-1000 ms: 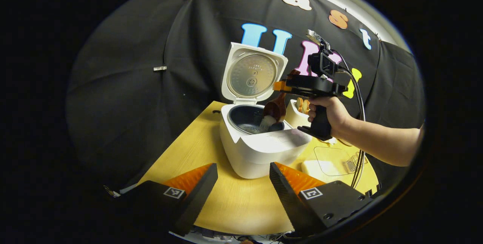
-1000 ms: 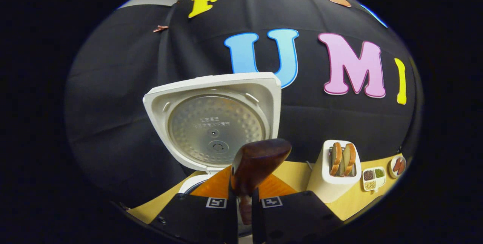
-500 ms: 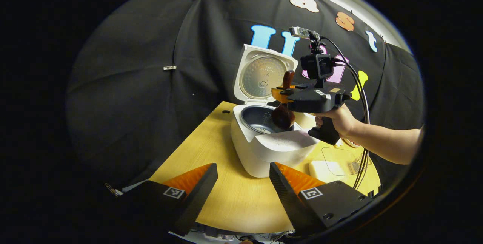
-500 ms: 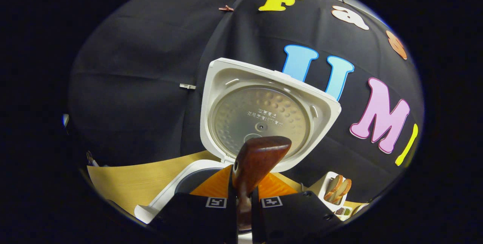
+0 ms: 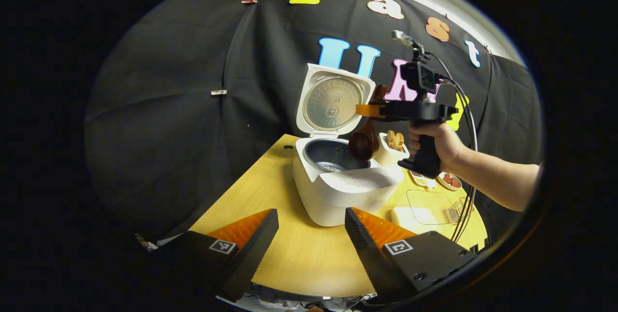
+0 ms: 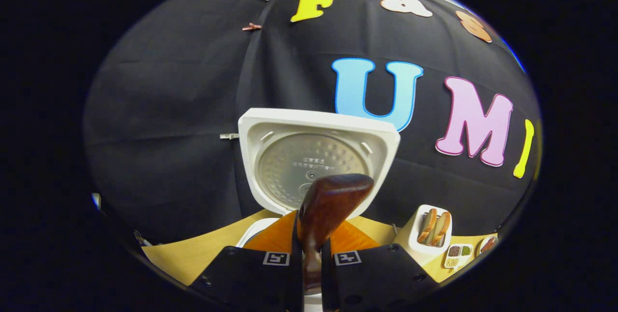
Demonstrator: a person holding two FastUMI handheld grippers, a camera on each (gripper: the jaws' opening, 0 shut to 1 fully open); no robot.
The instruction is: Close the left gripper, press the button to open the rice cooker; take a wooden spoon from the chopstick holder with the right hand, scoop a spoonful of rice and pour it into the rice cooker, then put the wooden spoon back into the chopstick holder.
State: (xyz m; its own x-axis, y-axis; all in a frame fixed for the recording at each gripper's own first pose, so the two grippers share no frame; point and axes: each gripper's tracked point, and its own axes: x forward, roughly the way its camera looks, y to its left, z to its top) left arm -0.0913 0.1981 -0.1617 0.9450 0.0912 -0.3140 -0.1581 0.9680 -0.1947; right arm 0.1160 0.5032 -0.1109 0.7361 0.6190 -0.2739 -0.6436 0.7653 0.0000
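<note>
Right gripper point(image 6: 311, 254) squeezes dark brown wooden spoon point(image 6: 321, 215) by handle; spoon bowl hangs over open white rice cooker point(image 5: 338, 186); left gripper point(image 5: 309, 239) wide open, holds nothing; risk: spoon bumps raised lid point(image 5: 333, 102) or slips on way to holder

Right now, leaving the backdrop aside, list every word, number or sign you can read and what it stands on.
No text is legible.
rice cooker lid: tiny print on its metal inner plate, too small to read.
front panel of the cooker: faint marks, blurred.
left tongs: a square black-and-white marker on each finger, a pattern, no words.
right tongs, shut on the wooden spoon: the same kind of markers.
</note>
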